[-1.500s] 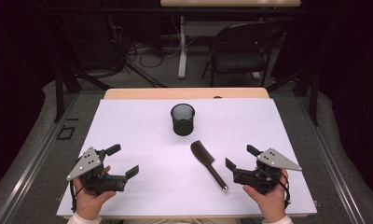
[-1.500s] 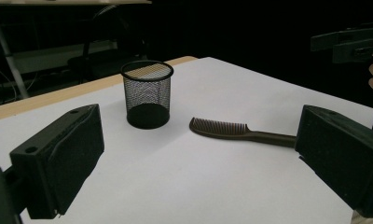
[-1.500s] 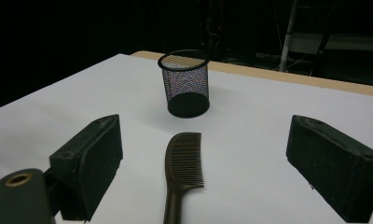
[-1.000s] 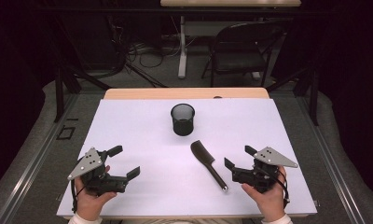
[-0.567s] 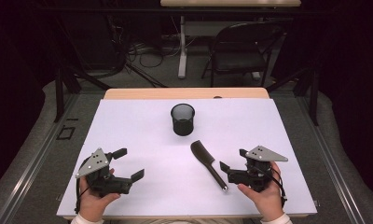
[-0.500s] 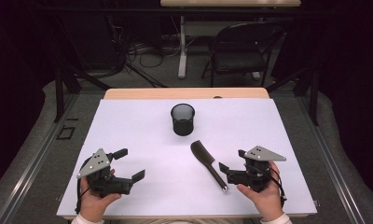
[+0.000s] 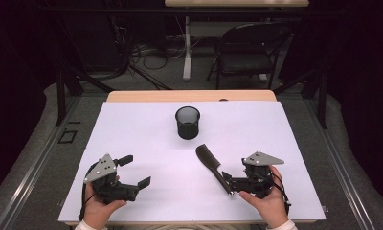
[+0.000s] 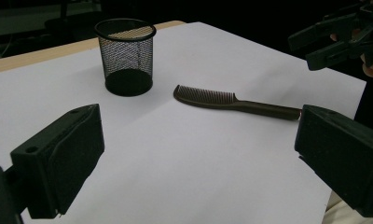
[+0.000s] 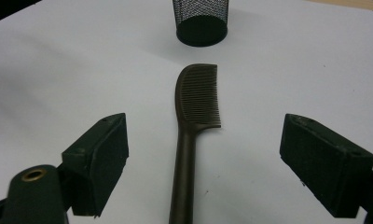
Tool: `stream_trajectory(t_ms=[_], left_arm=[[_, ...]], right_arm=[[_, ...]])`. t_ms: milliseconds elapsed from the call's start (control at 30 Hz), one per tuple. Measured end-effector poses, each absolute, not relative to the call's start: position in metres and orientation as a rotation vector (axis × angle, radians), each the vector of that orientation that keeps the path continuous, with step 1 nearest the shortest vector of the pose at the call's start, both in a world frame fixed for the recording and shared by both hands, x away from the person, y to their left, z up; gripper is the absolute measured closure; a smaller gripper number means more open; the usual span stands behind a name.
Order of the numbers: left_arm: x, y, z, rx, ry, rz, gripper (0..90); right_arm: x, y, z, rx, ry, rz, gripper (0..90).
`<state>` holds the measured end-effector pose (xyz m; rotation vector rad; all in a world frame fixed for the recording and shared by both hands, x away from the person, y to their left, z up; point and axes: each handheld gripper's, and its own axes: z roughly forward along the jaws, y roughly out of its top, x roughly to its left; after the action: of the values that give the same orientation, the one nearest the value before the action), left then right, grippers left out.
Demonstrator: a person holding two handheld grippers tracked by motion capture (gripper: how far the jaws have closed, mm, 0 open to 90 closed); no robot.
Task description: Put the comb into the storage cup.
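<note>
The long dark brown plastic comb (image 9: 192, 130) lies flat on the white counter (image 7: 132, 129), its handle running straight back between the wide-open, empty jaws of the right claw (image 7: 233, 181), far nearer than the open left claw (image 7: 134, 171).

1. No text, label, brand, number or sign can be read in the high view or in either gripper view.
</note>
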<state>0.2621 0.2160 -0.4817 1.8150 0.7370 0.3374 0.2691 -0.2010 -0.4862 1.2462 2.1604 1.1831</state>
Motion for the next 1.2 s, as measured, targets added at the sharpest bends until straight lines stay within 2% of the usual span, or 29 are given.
stream_trajectory(t_ms=[500,1200], left_arm=[[0.263,0.215,-0.485,1.821,0.762,0.345,1.6],[0.262,0.215,-0.485,1.83,0.764,0.346,1.6]], right_arm=[[0.279,-0.198,-0.486,1.301,2.231,1.121,16.1],[0.308,-0.169,-0.49,1.297,2.521,0.839,16.2]])
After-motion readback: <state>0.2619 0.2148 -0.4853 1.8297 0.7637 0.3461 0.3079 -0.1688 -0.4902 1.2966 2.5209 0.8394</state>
